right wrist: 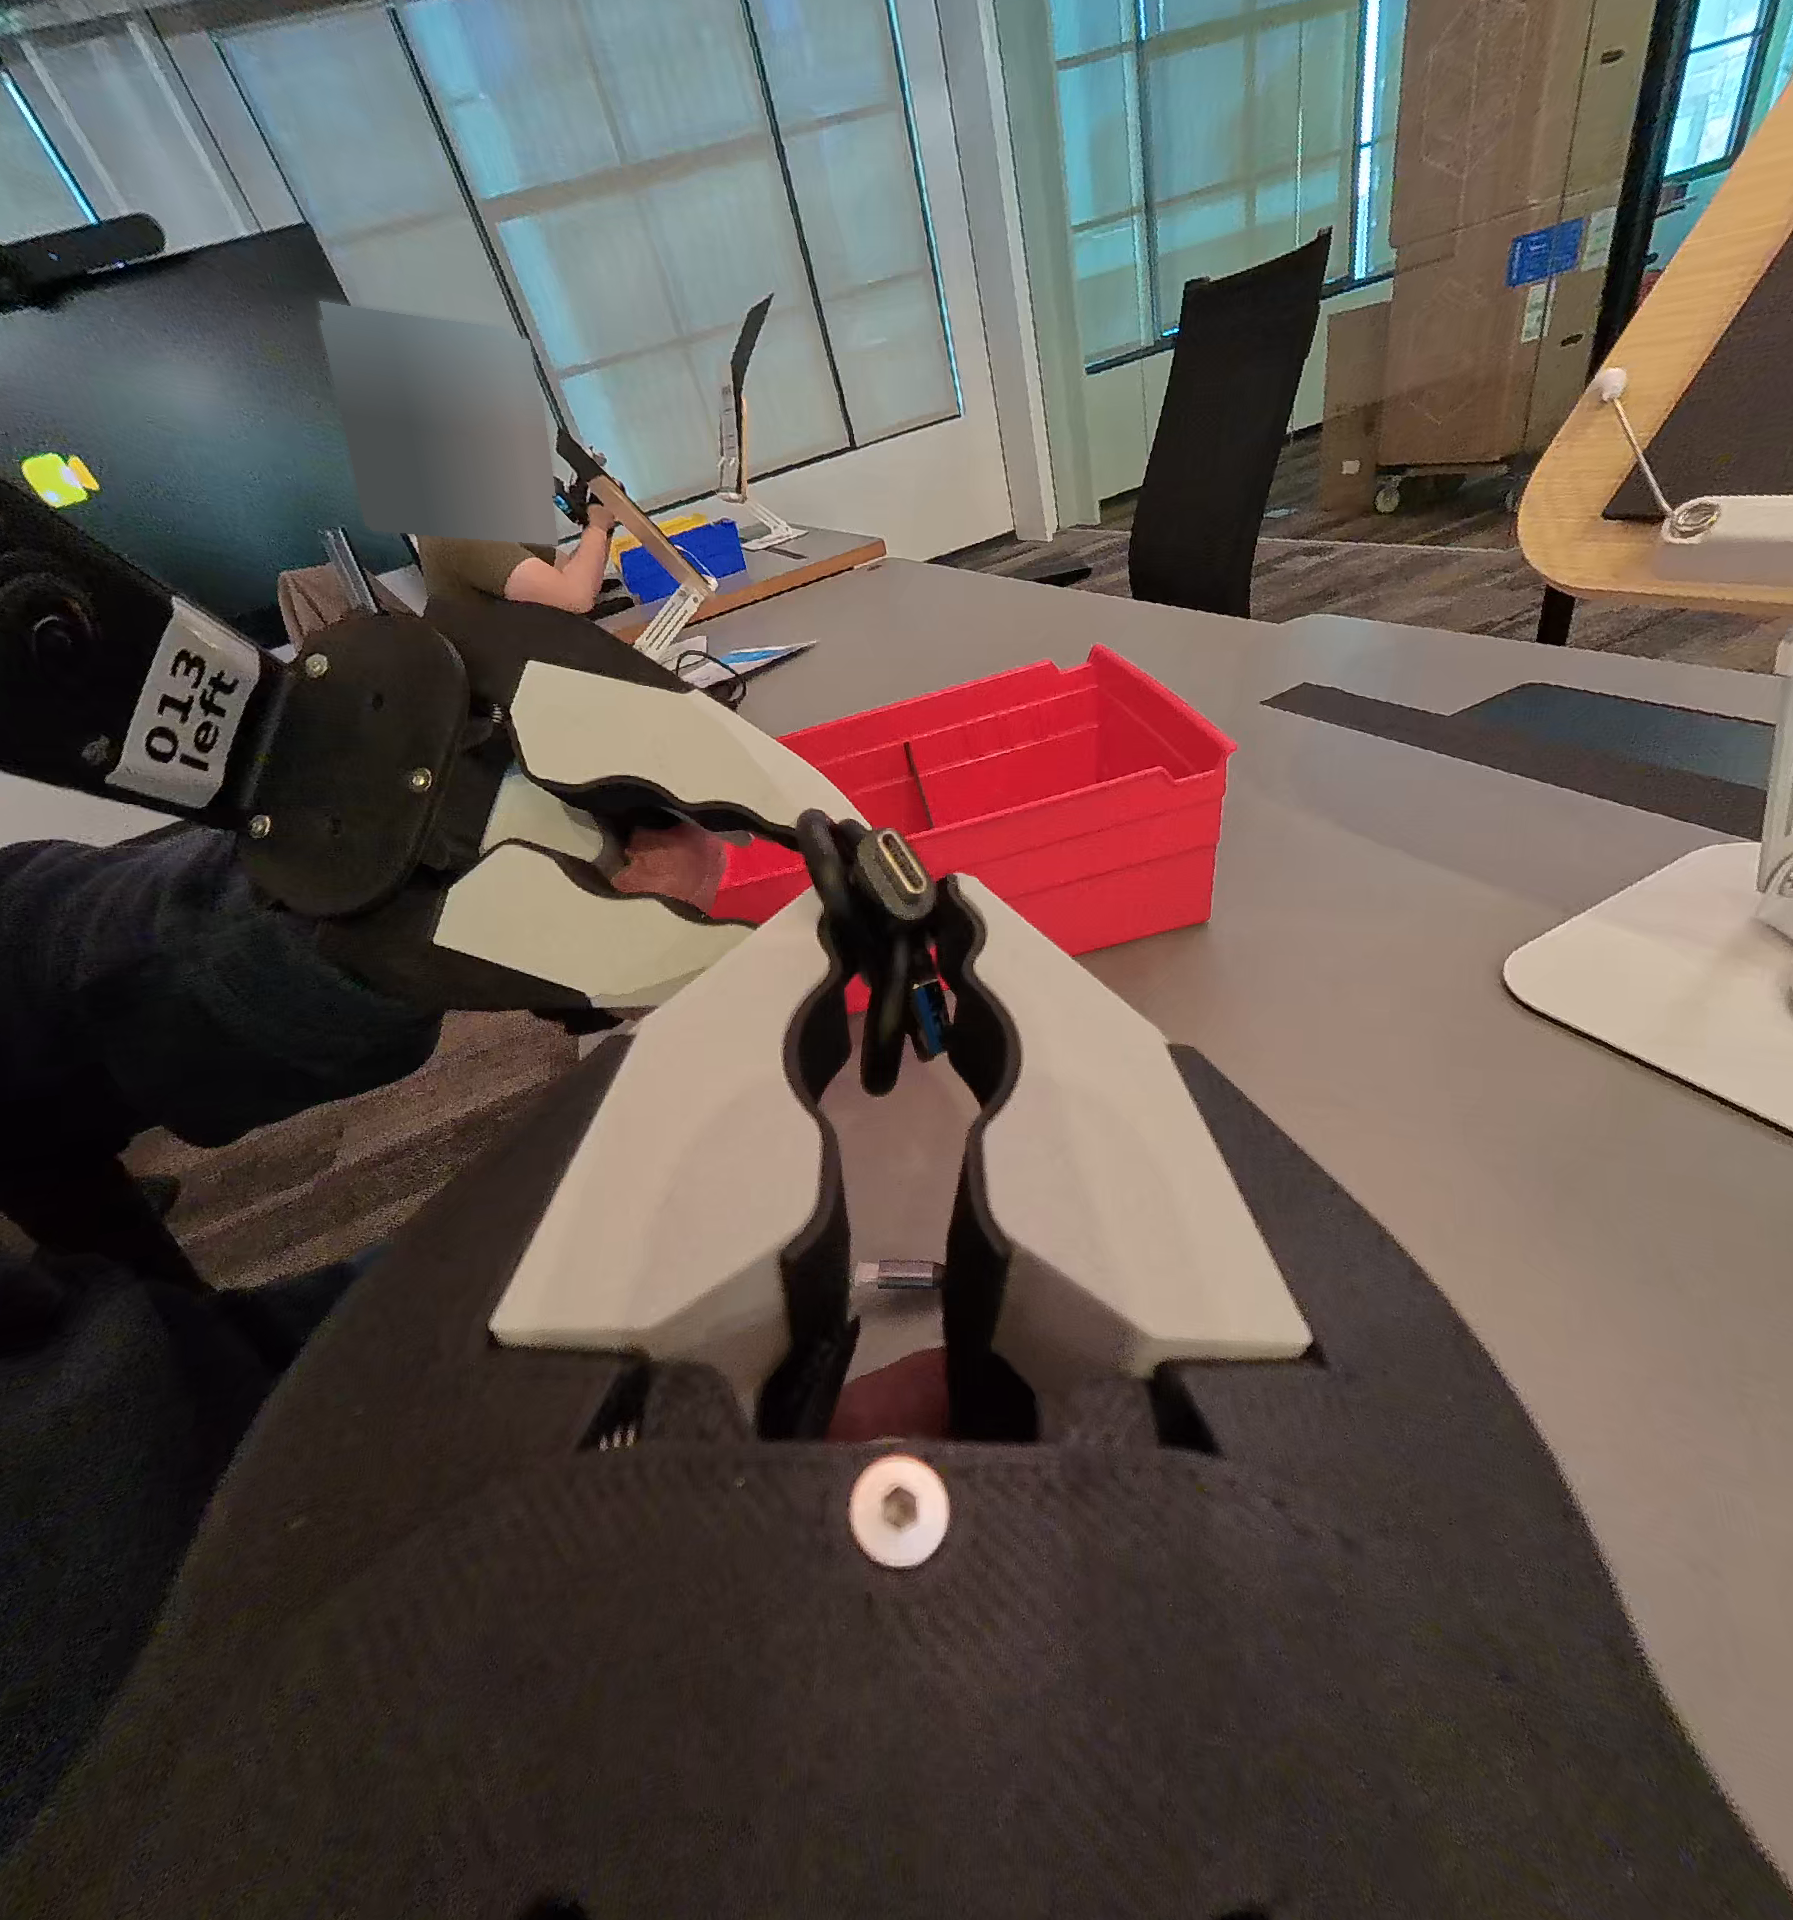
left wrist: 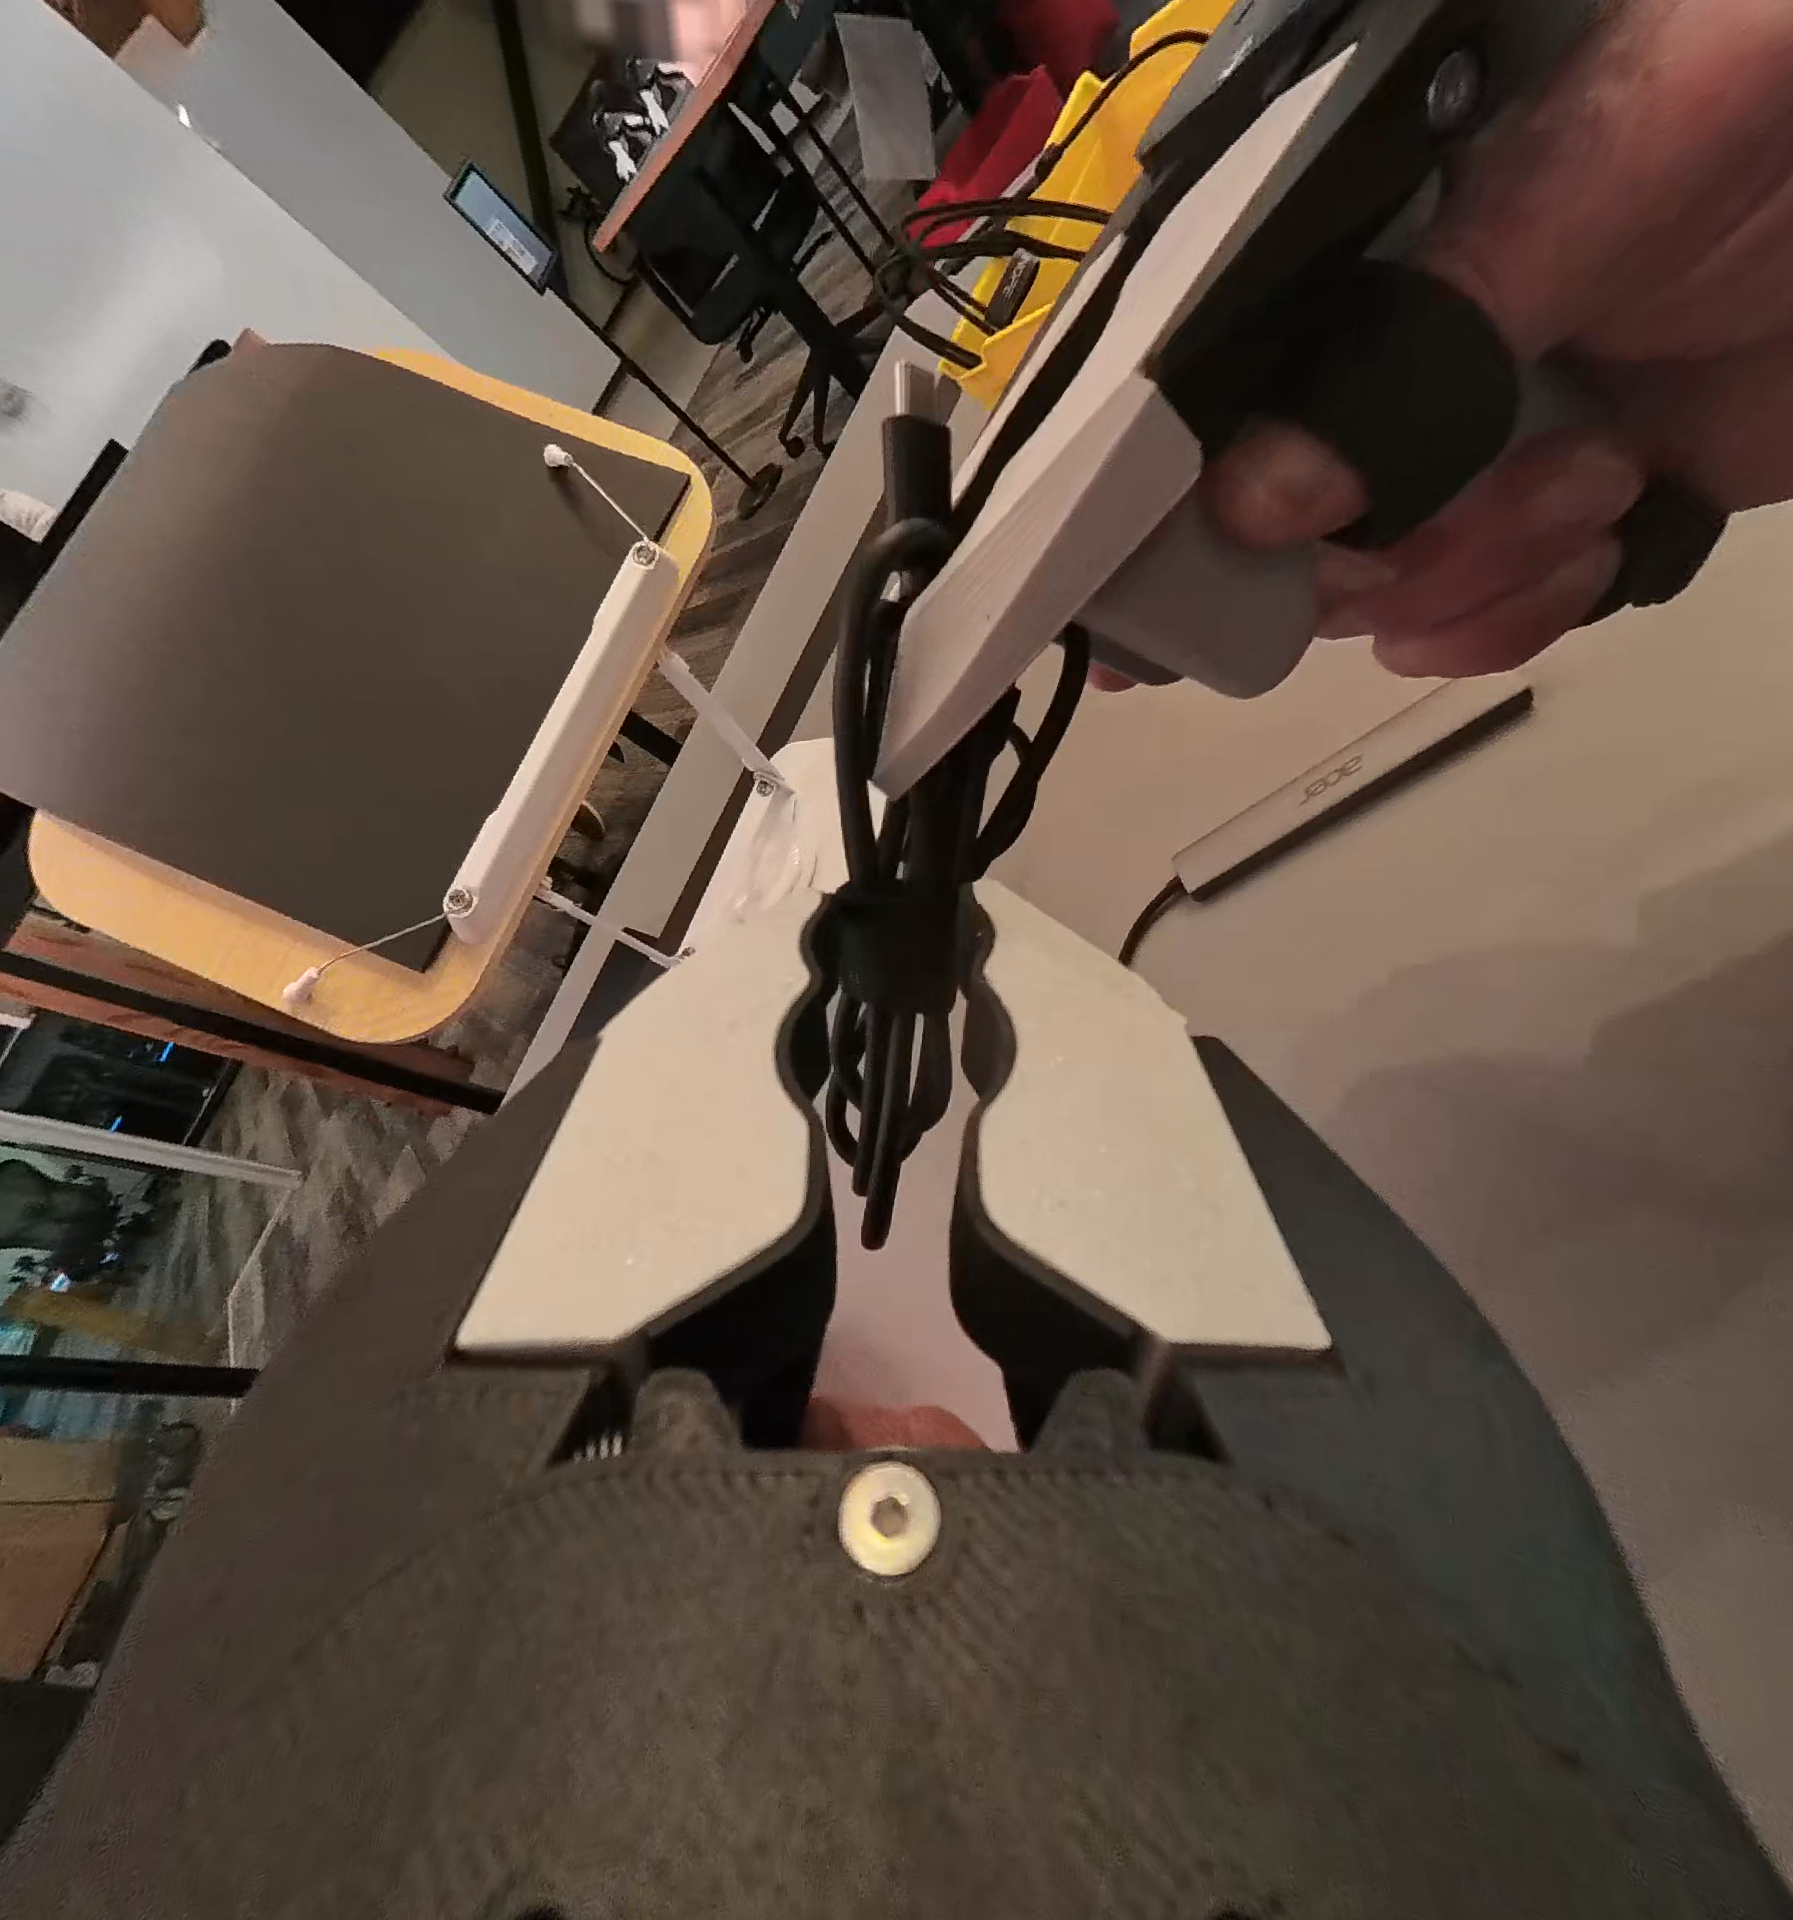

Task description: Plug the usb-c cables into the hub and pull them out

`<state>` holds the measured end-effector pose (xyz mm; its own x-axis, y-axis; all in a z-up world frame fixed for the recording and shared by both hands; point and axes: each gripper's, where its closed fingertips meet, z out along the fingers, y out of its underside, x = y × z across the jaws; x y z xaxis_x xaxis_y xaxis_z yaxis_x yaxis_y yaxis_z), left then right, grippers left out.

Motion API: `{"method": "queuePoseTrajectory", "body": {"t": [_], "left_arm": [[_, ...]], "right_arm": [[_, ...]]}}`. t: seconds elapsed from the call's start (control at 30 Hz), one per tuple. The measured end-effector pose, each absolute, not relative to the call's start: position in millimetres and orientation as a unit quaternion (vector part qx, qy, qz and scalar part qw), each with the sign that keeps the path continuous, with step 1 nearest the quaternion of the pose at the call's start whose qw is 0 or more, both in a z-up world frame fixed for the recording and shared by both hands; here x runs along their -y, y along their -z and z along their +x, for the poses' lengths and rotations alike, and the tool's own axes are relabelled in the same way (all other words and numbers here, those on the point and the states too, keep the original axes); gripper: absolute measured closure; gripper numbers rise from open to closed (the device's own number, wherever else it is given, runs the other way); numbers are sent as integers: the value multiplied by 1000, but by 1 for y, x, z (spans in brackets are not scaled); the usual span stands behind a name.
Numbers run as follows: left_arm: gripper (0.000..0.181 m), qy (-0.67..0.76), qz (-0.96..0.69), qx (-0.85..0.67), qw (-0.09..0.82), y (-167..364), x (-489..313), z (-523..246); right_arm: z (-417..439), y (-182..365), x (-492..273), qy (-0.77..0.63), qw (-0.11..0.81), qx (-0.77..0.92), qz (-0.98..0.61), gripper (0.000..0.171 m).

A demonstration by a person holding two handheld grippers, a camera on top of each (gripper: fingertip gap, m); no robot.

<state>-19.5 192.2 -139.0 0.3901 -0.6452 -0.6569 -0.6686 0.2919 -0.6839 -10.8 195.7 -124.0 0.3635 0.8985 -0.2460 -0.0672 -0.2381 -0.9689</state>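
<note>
A black USB-C cable is coiled into a bundle (left wrist: pixel 887 997). My left gripper (left wrist: pixel 897 935) is shut on the bundle at its tie. My right gripper (right wrist: pixel 892 925) is shut on the same cable just below its USB-C plug (right wrist: pixel 894 868), which sticks out past the fingertips. In the left wrist view one of the right gripper's fingers (left wrist: pixel 1058 540) comes in from the upper right, with the plug (left wrist: pixel 913 400) above it. In the right wrist view the left gripper (right wrist: pixel 757 873) reaches in from the left. A blue USB-A plug (right wrist: pixel 928 1013) hangs below. The flat white hub (left wrist: pixel 1359 790) lies on the table, apart from both grippers.
A red bin (right wrist: pixel 1027 790) stands on the grey table (right wrist: pixel 1443 1143) behind the grippers. A white stand (right wrist: pixel 1681 966) with a wood and black board (left wrist: pixel 331 644) is to the right. Yellow and red bins (left wrist: pixel 1079 177) are farther back. A person sits at a far desk. My left and right fingertips are right by each other.
</note>
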Motion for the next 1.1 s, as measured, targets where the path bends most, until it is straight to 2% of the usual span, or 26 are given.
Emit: {"method": "queuePoseTrajectory", "body": {"t": [0.4, 0.7, 0.83, 1.1], "left_arm": [[165, 174, -584, -565, 556, 130, -175, -18], [170, 164, -577, -559, 573, 129, -175, -23], [171, 203, -580, -535, 580, 120, -174, -23], [173, 353, -584, -541, 492, 119, -154, -22]], "right_arm": [[-8, 118, -184, -524, 498, 321, -612, 161], [-11, 117, -183, -501, 516, 323, -614, 161], [-10, 110, -181, -490, 532, 325, -609, 161], [-10, 110, -164, -507, 490, 412, -576, 161]]}}
